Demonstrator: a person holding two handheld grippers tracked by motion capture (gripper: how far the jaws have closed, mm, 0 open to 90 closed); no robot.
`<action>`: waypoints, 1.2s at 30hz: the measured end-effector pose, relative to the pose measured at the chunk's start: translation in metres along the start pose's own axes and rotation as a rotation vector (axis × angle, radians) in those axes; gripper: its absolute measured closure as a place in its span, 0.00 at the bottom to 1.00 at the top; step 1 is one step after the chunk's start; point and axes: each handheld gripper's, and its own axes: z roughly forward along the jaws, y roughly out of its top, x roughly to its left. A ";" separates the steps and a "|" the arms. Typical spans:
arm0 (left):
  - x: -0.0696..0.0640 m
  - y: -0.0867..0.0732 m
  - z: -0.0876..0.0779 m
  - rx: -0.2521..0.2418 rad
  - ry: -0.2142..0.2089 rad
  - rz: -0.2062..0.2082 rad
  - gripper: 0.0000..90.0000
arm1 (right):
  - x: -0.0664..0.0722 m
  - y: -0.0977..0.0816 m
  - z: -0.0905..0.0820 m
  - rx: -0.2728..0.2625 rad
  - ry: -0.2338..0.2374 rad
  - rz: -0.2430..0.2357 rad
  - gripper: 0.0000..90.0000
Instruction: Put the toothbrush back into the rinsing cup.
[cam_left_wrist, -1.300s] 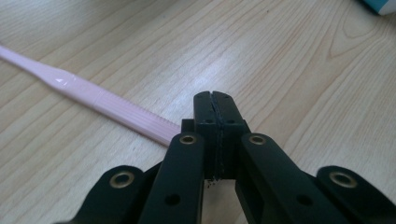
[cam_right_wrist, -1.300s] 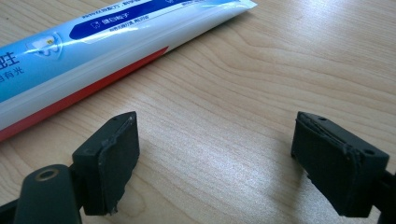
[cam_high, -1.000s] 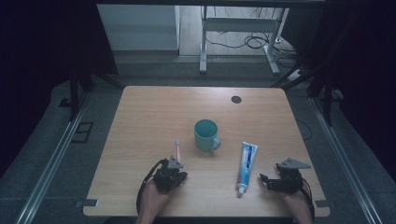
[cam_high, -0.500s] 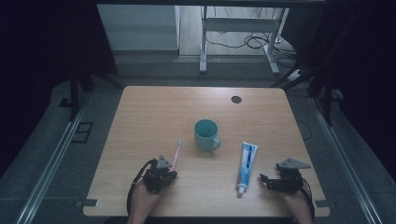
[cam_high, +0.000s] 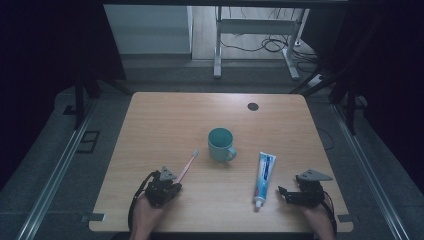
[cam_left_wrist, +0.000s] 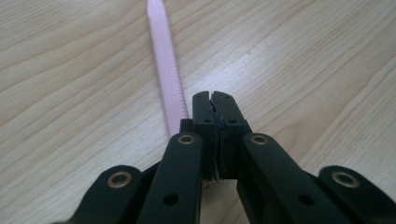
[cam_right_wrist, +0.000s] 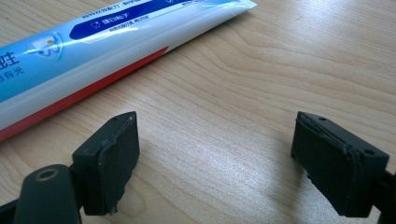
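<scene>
A teal mug stands upright near the middle of the wooden worktop, its handle turned toward the near right. Beyond the mug, close to the worktop's far edge and off to the right, sits a small dark round grommet. Past that far edge, cables lie on the floor beside a metal frame leg.

**Toothbrush in left gripper, toothpaste beside right**

Wooden table w/ dark grommet hole near far edge. Teal mug approx centre, handle twd near-right. Pink toothbrush runs diagonally from left gripper, bristle end up near mug but apart from it. Toothpaste tube lies right of mug, cap end twd person. Right gripper near cap, not touching; grey plate on top. Hands at near edge. Floor beyond: desk legs, cables.
</scene>
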 end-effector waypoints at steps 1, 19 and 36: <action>0.001 -0.001 -0.001 0.001 0.005 -0.001 0.98 | 0.000 0.000 0.000 0.000 0.000 0.000 0.17; 0.008 0.005 -0.012 -0.015 0.012 -0.004 0.89 | 0.000 0.000 0.000 0.000 0.000 0.000 0.17; 0.022 0.022 -0.007 0.130 0.018 -0.012 0.68 | 0.000 0.000 0.000 0.000 0.000 0.000 0.17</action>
